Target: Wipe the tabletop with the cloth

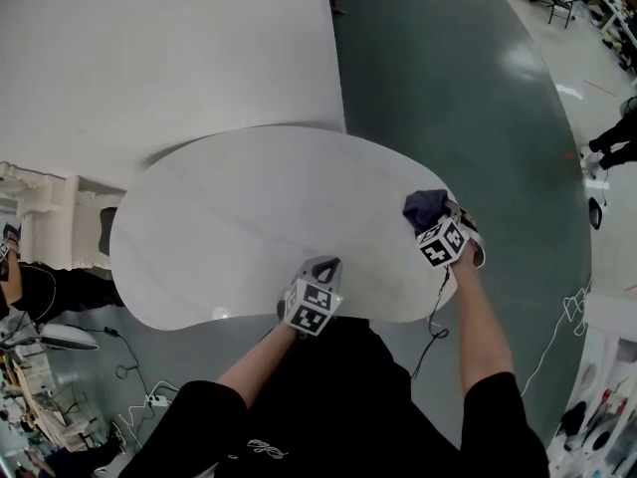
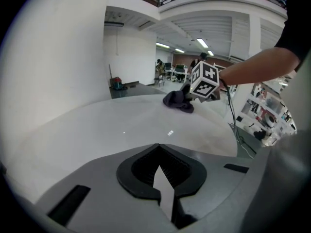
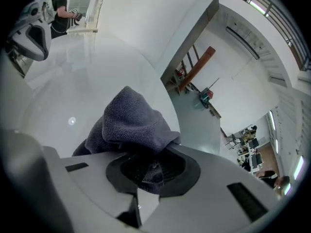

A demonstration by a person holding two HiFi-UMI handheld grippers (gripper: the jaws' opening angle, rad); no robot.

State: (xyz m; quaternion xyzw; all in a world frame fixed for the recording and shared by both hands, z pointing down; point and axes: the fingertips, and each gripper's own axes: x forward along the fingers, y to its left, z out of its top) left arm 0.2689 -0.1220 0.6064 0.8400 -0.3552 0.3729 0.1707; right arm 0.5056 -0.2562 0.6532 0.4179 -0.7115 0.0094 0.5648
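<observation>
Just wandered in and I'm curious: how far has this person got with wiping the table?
Done: the right gripper has the cloth clamped. In hand: the cloth is at the right edge of the table, seemingly ready to wipe. Left: the wiping itself; the white top shows nothing to tell wiped from unwiped, so progress cannot be judged. The left gripper is shut and empty at the near edge.

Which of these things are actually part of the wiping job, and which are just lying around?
For the job: cloth, gripped in the right gripper; tabletop; left gripper, shut and empty.
Lying about: floor cables; chair.
</observation>
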